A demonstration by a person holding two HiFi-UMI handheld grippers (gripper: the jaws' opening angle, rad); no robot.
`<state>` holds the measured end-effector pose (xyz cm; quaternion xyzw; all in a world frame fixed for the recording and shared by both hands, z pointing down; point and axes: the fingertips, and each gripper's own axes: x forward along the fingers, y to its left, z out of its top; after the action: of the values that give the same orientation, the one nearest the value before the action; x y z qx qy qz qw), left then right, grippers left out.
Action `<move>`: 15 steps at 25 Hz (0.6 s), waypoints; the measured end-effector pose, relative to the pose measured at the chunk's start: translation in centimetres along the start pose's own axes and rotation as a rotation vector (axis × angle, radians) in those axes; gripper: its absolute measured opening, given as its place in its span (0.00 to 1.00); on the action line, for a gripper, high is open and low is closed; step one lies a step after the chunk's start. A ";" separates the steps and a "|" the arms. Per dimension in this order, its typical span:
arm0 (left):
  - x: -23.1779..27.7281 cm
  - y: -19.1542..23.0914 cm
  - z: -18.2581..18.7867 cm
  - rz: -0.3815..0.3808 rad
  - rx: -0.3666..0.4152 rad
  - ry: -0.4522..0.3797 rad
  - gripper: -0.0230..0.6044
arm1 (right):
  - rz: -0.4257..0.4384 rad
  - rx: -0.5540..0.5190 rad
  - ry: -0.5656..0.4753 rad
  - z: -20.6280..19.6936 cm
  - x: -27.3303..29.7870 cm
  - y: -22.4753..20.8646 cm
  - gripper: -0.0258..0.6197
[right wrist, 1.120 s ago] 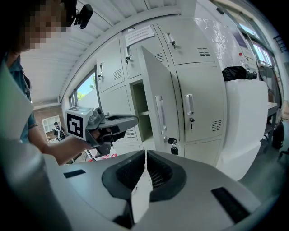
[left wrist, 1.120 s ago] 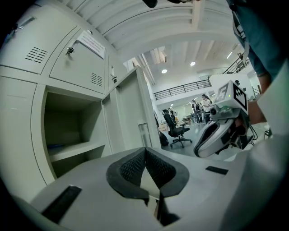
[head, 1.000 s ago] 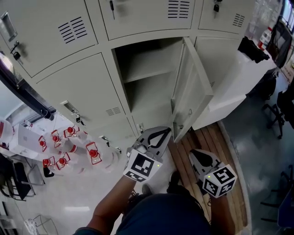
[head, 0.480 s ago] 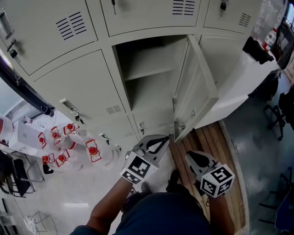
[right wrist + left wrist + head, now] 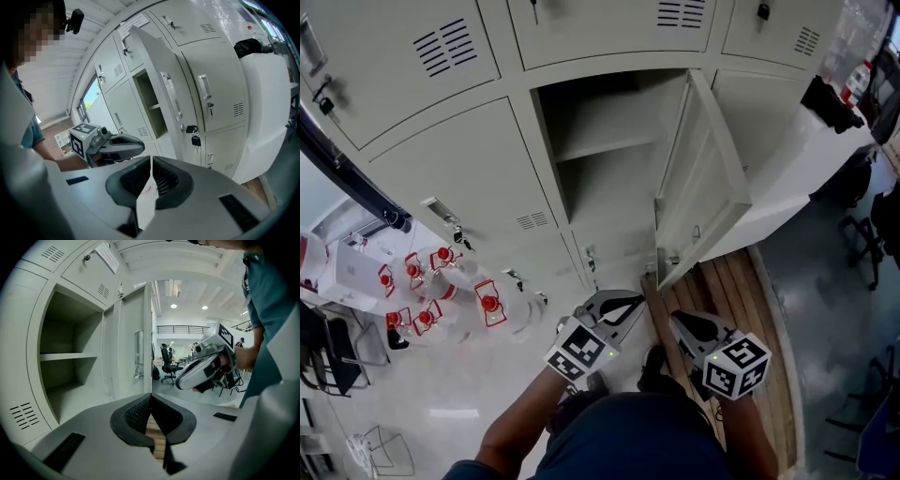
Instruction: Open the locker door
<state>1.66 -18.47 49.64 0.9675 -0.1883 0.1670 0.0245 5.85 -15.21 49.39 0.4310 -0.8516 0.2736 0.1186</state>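
The cream locker door point(image 5: 701, 183) stands swung out to the right, and its compartment point(image 5: 609, 159) shows a bare shelf inside. The same door point(image 5: 133, 352) appears edge-on in the left gripper view, and a handle and a padlock show on its face point(image 5: 171, 105) in the right gripper view. My left gripper point(image 5: 623, 305) hangs low in front of the lockers, shut with nothing between its jaws. Just to its right, my right gripper point(image 5: 684, 323) is also shut and empty. Both are well clear of the door.
Closed locker doors point(image 5: 459, 183) surround the open one. Several red-capped clear bottles point(image 5: 441, 291) stand on the floor at the left. A wooden board point(image 5: 741, 291) lies below the door. A white counter point(image 5: 806, 159) with a black bag point(image 5: 832, 101) is at the right.
Both grippers have drawn back downwards, away from the door. The door has swung slightly wider.
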 end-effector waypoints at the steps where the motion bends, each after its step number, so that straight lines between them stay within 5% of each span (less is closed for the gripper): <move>1: -0.1 -0.1 -0.1 0.002 -0.005 0.001 0.06 | 0.001 0.001 0.003 -0.1 0.0 0.0 0.10; 15: 0.5 -5.9 -2.0 -0.080 -0.063 0.047 0.06 | 0.004 0.055 0.017 -3.4 -2.7 -0.7 0.10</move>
<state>3.71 -12.99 51.75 0.9688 -0.1542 0.1826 0.0661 7.87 -11.84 51.25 0.4302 -0.8436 0.3008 0.1133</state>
